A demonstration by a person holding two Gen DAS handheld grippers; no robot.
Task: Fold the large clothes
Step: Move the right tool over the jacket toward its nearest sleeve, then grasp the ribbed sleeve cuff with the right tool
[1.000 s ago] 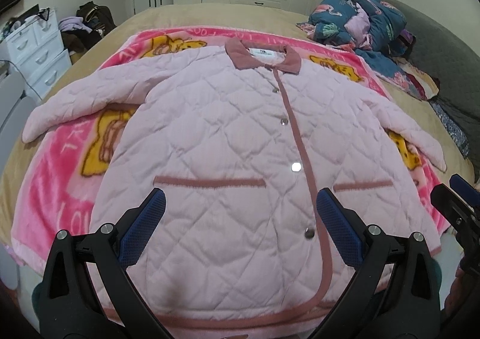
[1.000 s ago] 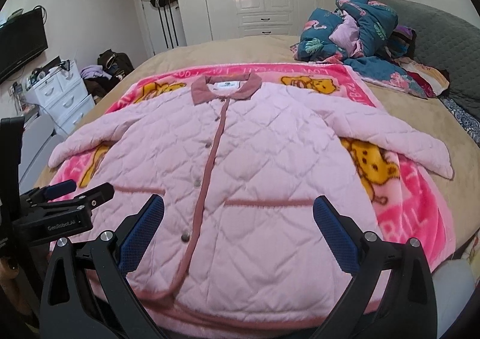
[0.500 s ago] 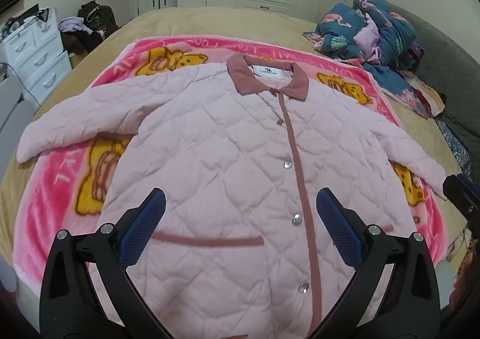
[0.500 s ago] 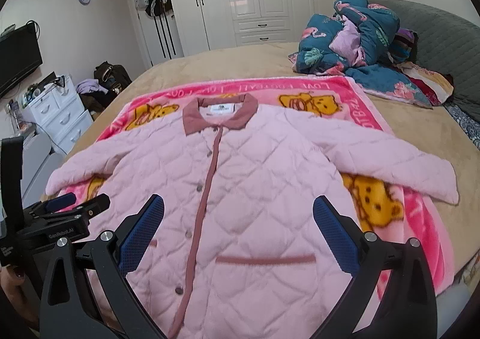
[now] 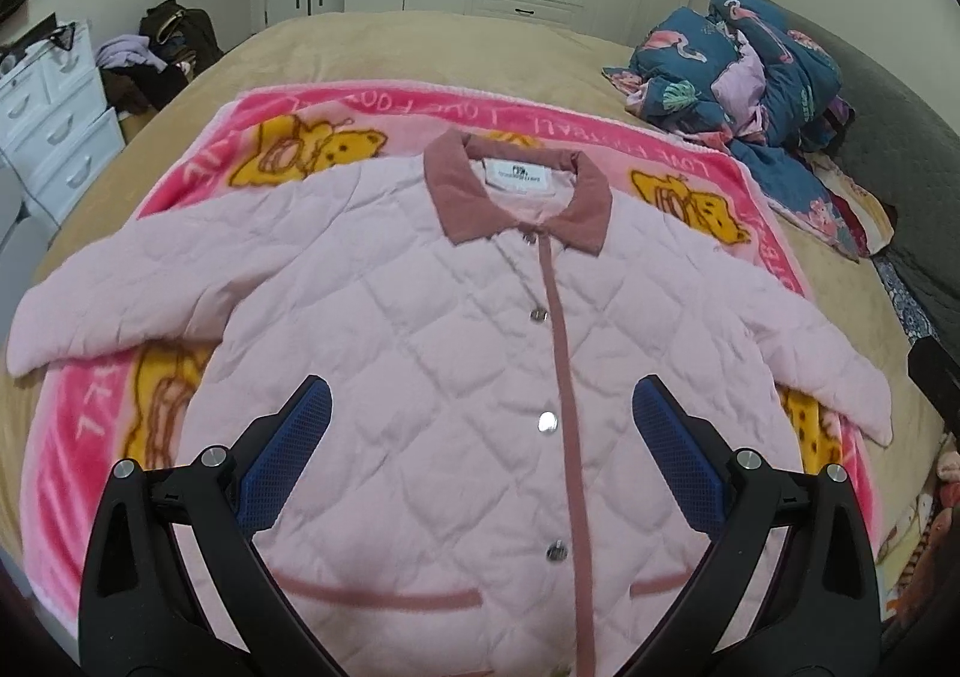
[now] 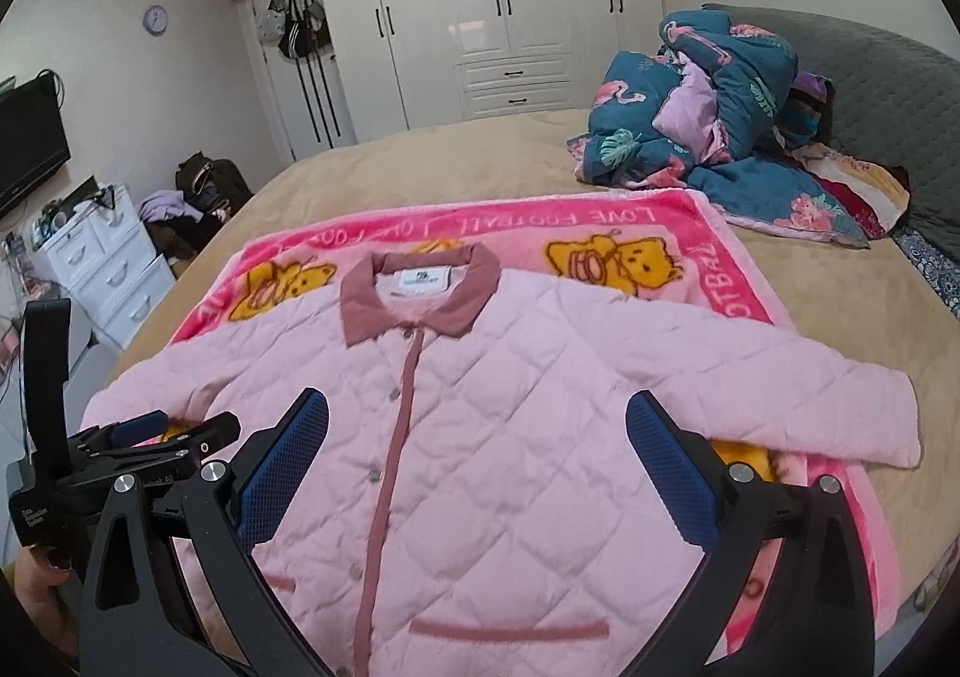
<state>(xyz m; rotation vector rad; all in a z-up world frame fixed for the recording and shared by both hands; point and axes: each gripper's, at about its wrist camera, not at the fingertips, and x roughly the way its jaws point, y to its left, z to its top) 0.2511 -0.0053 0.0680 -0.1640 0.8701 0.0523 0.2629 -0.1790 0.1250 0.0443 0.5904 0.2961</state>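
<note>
Basically at zero: found jacket (image 5: 456, 353) flat, buttoned, sleeves out on blanket (image 5: 84, 425) over bed (image 6: 456, 161), unfolded; saw left gripper (image 5: 480, 449) and right gripper (image 6: 477, 455) fingers wide apart, empty, above it.

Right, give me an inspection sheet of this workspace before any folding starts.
Surface: tan bed, pink cartoon blanket spread on it.
Job's things: pink quilted jacket flat, face up, buttoned, both sleeves spread out.
Clutter: heap of blue floral bedding on the bed's far right.
Grippers: left gripper and right gripper open above the jacket, holding nothing.
Cables: thin cord by the white drawers.
Surroundings: white wardrobe, wall clock, bags on the floor.
</note>
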